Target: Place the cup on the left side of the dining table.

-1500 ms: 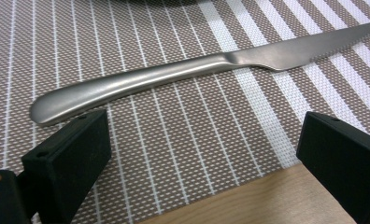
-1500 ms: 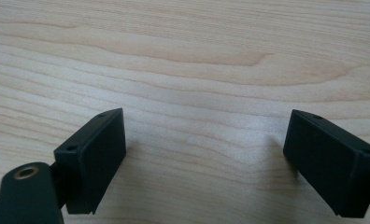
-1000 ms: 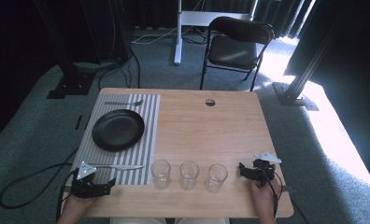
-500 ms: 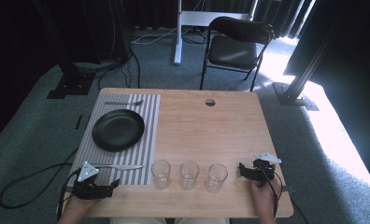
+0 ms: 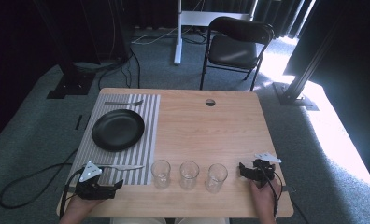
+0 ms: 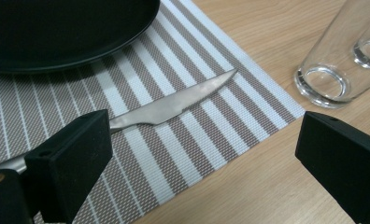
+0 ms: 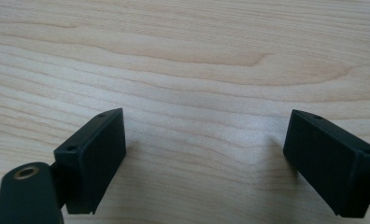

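The silver metal table knife (image 6: 174,105) lies on the grey-and-white striped placemat (image 6: 211,135), just below the round black plate (image 6: 57,32); its handle end is hidden behind one jaw of the left gripper (image 6: 206,154), whose jaws stand wide apart with nothing between them. Beside the mat stands a clear drinking glass (image 6: 342,56), cut off at the top. The right gripper (image 7: 204,158) hangs over bare light wooden table (image 7: 183,56), jaws apart and empty.

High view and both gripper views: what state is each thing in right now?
Left tool: open, holding nothing, low over the placemat's near edge.
Right tool: open, holding nothing, over bare table.
Knife: flat on the striped placemat, untouched.
Black plate: on the placemat, nothing on it.
Three glasses: upright, in a row, look empty.
Fork: flat beyond the plate.
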The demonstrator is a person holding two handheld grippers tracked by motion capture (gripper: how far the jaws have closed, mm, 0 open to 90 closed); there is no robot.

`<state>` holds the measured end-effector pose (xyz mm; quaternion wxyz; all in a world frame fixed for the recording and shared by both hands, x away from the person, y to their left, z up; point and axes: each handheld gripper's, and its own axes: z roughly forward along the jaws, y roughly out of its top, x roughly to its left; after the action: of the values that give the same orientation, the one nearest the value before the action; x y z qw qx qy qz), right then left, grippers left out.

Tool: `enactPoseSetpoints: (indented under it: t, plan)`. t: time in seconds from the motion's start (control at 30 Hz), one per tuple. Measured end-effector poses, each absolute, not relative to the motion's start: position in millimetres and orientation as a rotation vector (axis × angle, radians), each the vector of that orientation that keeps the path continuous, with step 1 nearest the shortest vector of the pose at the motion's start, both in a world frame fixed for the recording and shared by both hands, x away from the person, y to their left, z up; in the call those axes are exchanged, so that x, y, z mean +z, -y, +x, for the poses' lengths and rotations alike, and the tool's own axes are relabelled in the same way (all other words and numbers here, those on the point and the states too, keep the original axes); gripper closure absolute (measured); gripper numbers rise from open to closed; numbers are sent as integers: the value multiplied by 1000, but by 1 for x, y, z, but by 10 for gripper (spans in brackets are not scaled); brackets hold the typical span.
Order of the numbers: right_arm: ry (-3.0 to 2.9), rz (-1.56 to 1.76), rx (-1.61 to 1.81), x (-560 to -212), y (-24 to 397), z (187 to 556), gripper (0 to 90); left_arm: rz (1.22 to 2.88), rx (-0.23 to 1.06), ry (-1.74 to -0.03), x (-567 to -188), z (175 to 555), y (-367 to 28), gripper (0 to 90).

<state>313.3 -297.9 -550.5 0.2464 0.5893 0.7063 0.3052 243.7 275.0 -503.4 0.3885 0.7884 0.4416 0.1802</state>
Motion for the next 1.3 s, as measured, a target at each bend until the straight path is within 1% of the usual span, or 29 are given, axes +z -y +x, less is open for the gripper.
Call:
enactPoseSetpoints:
  t: [0.5, 0.73, 0.9, 1.1, 1.3]
  plan:
    - [-1927, 1608, 832, -551, 298, 313, 124, 2000, 413, -1023, -493, 241, -263, 44]
    - [-1927, 1607, 832, -551, 298, 313, 124, 1998, 420, -978, -484, 240, -255, 44]
    - [-1927, 1607, 832, -551, 298, 313, 124, 1975, 382, -905, -473, 239, -249, 44]
    - [-1927, 1607, 832, -551, 298, 313, 124, 1985, 388, -876, -467, 240, -243, 44]
    - [-1927, 1607, 833, -551, 298, 313, 125, 1973, 344, -822, -459, 243, -239, 44]
